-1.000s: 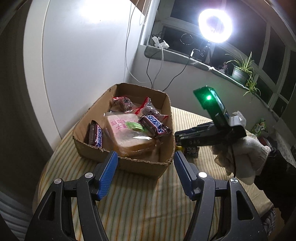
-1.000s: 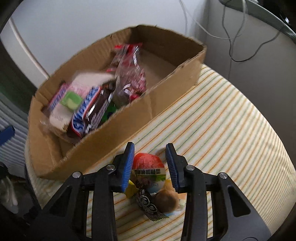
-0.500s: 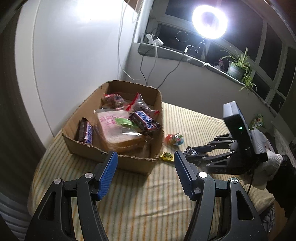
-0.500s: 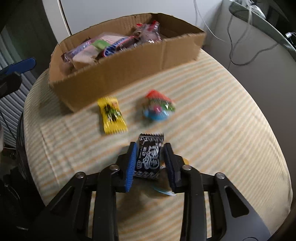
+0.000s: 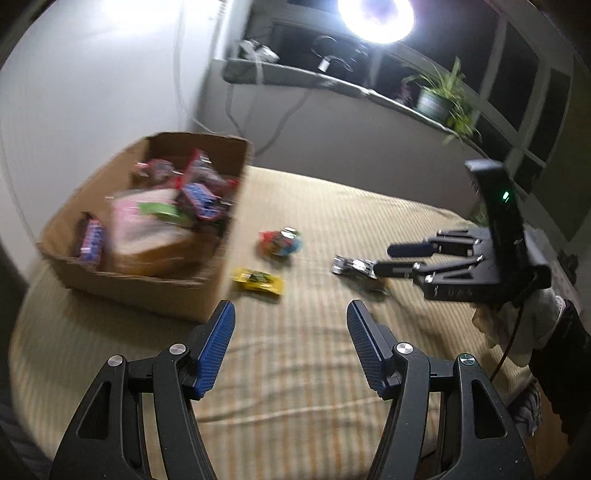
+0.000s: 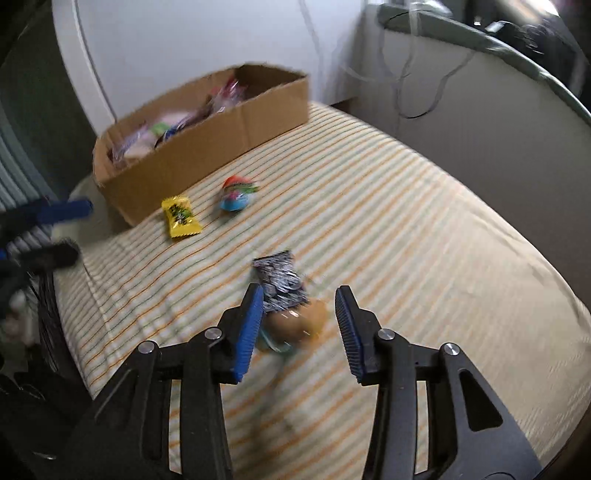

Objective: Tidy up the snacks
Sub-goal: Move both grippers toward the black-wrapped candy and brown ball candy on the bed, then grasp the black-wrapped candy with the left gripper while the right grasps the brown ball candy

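A cardboard box (image 5: 144,273) (image 6: 207,144) holding several wrapped snacks stands on the striped tablecloth. Beside it lie a yellow candy (image 5: 258,281) (image 6: 181,218) and a red-and-blue snack (image 5: 280,242) (image 6: 236,194). A black-and-silver packet (image 6: 279,280) (image 5: 349,266) and a brown round snack (image 6: 299,323) lie on the cloth between the fingers of my right gripper (image 6: 299,310) (image 5: 384,258). Its jaws are opening and the pads stand off both snacks. My left gripper (image 5: 290,325) hovers open over bare cloth near the box's front corner, with nothing between its fingers.
A window ledge (image 5: 332,83) with cables, a bright ring lamp (image 5: 376,14) and a potted plant (image 5: 439,99) runs behind the table. A white wall stands behind the box. The table's rounded edge (image 6: 546,406) drops off at the near right. A gloved hand (image 5: 517,317) holds the right gripper.
My right gripper moved away from the box, shut on the black packet half a second ago, and has now widened off it. The left view swung right, so the box sits further left.
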Demonstrator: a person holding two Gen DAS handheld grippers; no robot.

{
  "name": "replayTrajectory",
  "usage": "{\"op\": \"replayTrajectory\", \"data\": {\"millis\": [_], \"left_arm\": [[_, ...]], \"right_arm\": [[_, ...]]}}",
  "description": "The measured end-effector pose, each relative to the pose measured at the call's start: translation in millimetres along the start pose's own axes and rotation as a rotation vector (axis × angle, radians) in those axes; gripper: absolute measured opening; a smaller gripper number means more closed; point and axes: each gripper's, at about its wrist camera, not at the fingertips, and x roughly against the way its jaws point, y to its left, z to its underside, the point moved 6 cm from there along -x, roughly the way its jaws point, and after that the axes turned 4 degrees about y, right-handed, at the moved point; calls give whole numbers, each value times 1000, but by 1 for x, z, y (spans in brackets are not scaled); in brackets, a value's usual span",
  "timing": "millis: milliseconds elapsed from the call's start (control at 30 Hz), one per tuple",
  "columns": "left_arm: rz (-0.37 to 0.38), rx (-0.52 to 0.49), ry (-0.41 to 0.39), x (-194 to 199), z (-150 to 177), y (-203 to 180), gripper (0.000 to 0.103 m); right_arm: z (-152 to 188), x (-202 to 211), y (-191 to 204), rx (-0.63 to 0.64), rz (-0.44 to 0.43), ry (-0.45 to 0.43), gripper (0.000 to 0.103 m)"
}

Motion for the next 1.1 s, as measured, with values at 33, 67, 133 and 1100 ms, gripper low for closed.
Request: {"op": "replayTrajectory", "data": {"millis": [33, 67, 133, 1100], "left_arm": [[9, -7, 10, -5, 0, -5, 62], [24, -13, 20, -13, 0, -11, 62], [46, -10, 37, -23, -3, -17, 59], [103, -3, 169, -114, -38, -52, 40]], "right_arm": [[5, 3, -4, 5, 29, -3, 42], [10, 3, -4, 13, 48, 0, 42], [21, 2, -1, 35, 48, 19, 42], [8, -30, -11, 14, 46, 4, 43]]}}
